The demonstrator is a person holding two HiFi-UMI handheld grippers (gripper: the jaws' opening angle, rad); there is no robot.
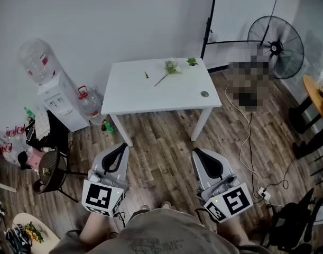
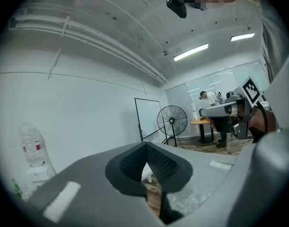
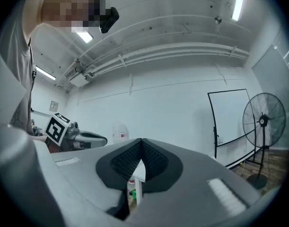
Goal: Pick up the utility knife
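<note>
A white table stands a few steps ahead in the head view. On its far part lies a small, slim dark object, too small to tell whether it is the utility knife. A green sprig, a small green plant and a grey disc also lie on the table. My left gripper and right gripper hang low near my body, far from the table. Both are shut and hold nothing; the tips meet in the left gripper view and the right gripper view.
A water dispenser and a water jug stand left of the table. A black stool is at my left. A floor fan and a whiteboard stand at the back right. A cable and power strip lie on the wood floor.
</note>
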